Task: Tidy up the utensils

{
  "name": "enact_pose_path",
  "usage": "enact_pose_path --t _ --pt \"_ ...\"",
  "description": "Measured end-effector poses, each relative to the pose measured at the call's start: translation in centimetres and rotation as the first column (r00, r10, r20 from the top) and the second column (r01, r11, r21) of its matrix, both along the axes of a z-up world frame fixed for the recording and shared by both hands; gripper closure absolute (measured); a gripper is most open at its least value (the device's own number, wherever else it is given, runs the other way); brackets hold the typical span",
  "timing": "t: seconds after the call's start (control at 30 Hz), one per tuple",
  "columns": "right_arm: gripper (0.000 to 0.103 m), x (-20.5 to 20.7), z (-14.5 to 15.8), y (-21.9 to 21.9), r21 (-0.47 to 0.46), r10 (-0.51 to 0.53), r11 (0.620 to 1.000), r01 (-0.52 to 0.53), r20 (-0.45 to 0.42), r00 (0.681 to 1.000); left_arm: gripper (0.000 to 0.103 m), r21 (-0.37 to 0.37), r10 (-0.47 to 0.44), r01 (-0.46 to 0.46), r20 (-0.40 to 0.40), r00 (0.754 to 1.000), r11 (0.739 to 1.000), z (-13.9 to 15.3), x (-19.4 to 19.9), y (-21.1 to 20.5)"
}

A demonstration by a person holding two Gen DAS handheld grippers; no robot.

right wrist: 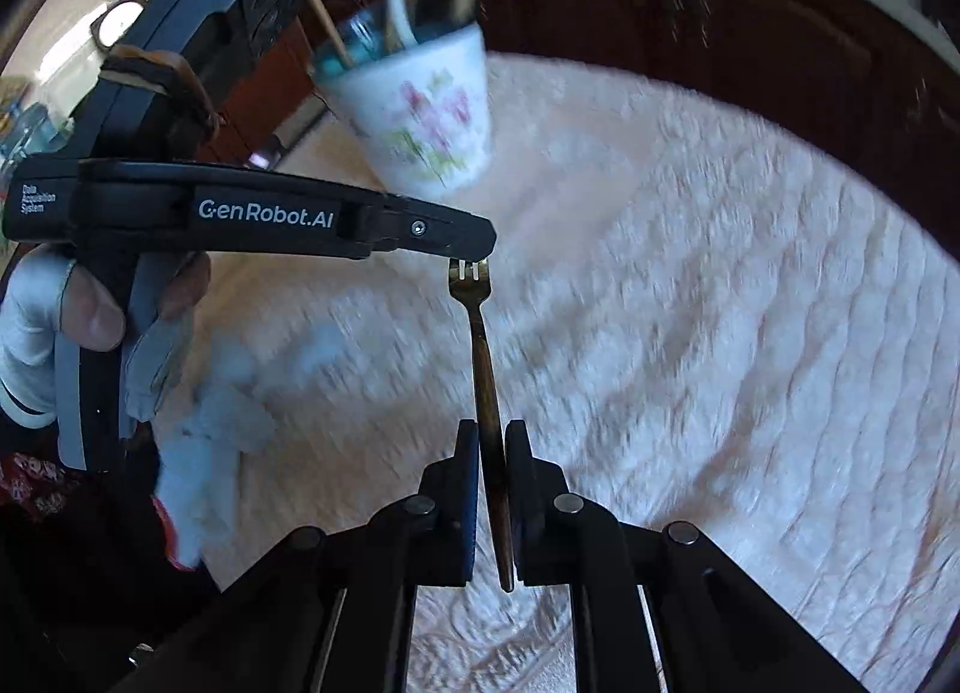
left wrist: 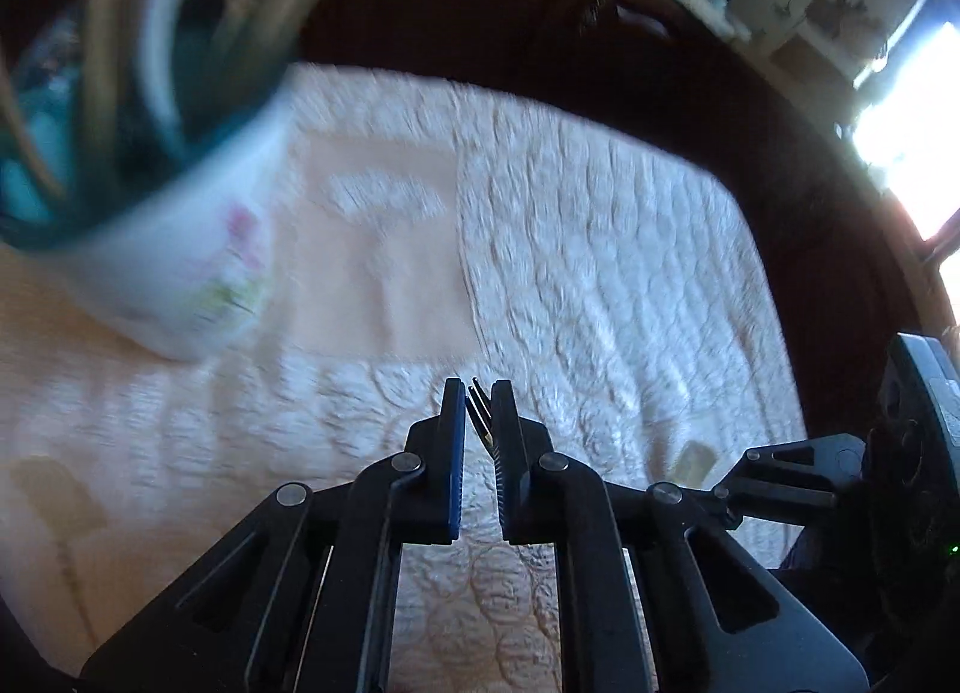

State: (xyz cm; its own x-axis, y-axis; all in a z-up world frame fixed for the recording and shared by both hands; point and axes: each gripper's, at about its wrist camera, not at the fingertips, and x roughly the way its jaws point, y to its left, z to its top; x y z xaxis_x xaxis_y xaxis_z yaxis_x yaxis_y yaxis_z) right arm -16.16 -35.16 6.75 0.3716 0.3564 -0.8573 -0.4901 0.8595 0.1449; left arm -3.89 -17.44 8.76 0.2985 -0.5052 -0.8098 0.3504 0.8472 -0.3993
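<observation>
Glossy brass-toned metal fork [right wrist: 483, 357]; glazed, smooth ceramic cup [right wrist: 423, 111]; soft quilted cloth cover [right wrist: 720, 303]; matt black plastic grippers [right wrist: 492, 441].

Your left wrist camera rides behind the left gripper [left wrist: 478, 393], tilted steeply down over the quilted cloth [left wrist: 600, 249], close above it, with the floral cup [left wrist: 180, 273] near the cloth's far left corner. Your right wrist camera sits behind the right gripper [right wrist: 492, 435], facing the same way, equally near. Both views share the cloth, the cup, the dark cabinets [right wrist: 720, 33] beyond its far edge, and the fork [right wrist: 483, 357] between them.
</observation>
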Motion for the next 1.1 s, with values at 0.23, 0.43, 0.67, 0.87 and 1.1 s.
enact_pose_path --t 0.23,0.43,0.67,0.87,1.1 --pt "0.096 0.9 5.2 3.8 0.001 0.083 0.996 -0.084 0.112 0.990 0.097 -0.031 0.088 -0.084 0.121 0.989 0.996 6.6 0.3 4.4" --pt "0.096 3.7 9.5 7.7 0.030 0.120 0.991 -0.129 0.207 0.971 0.097 -0.026 0.152 -0.150 0.230 0.961 0.988 12.3 1.8 8.3" --pt "0.096 9.6 11.2 11.9 0.110 0.098 0.986 -0.128 0.248 0.964 0.097 0.023 0.201 -0.223 0.349 0.915 0.975 16.0 5.0 10.4" --pt "0.095 12.9 10.0 13.5 0.189 0.066 0.976 -0.110 0.225 0.972 0.097 0.087 0.186 -0.237 0.387 0.903 0.968 15.6 6.6 10.1" --pt "0.093 14.9 6.4 12.7 0.294 0.008 0.955 -0.046 0.131 0.991 0.098 0.157 0.125 -0.206 0.414 0.902 0.966 13.4 6.2 8.6"
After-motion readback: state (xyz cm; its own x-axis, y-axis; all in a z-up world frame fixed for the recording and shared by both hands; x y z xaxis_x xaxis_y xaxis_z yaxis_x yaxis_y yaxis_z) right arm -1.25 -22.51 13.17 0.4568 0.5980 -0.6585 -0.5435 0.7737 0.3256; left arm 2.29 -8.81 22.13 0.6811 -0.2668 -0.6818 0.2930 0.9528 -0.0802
